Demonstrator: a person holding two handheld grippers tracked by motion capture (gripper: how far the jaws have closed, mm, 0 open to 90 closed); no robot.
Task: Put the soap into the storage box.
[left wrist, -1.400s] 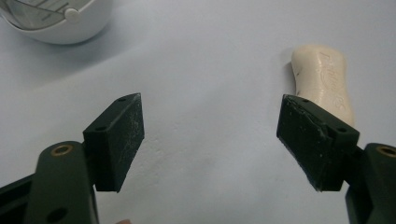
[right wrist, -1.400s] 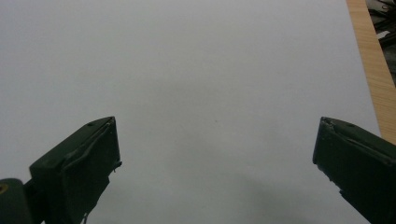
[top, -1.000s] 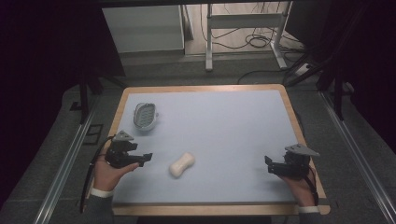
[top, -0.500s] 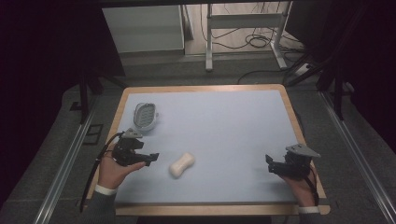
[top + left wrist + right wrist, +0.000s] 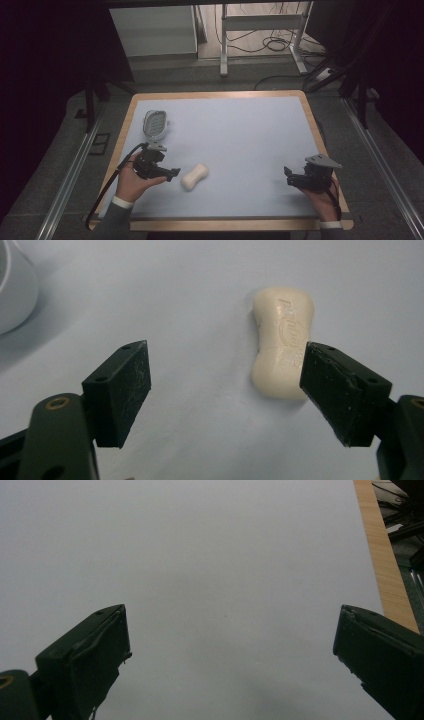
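A cream, waisted bar of soap (image 5: 194,176) (image 5: 283,337) lies flat on the pale blue table top, left of centre near the front. My left gripper (image 5: 170,174) (image 5: 225,390) is open just to the left of it, jaws wide apart, its right jaw overlapping the soap's near end in the left gripper view. A pale oval soap dish (image 5: 155,123) with a slotted insert sits behind it near the left edge. My right gripper (image 5: 289,178) (image 5: 230,655) is open at the front right, nothing between its jaws.
The table (image 5: 240,140) has a wooden rim (image 5: 312,120) (image 5: 382,555) all round. A white curved edge of the dish (image 5: 15,290) shows at the upper left of the left gripper view. Metal frame legs and cables lie on the floor behind the table.
My left gripper has moved right and slightly forward, closing in on the soap. The right gripper has stayed in place.
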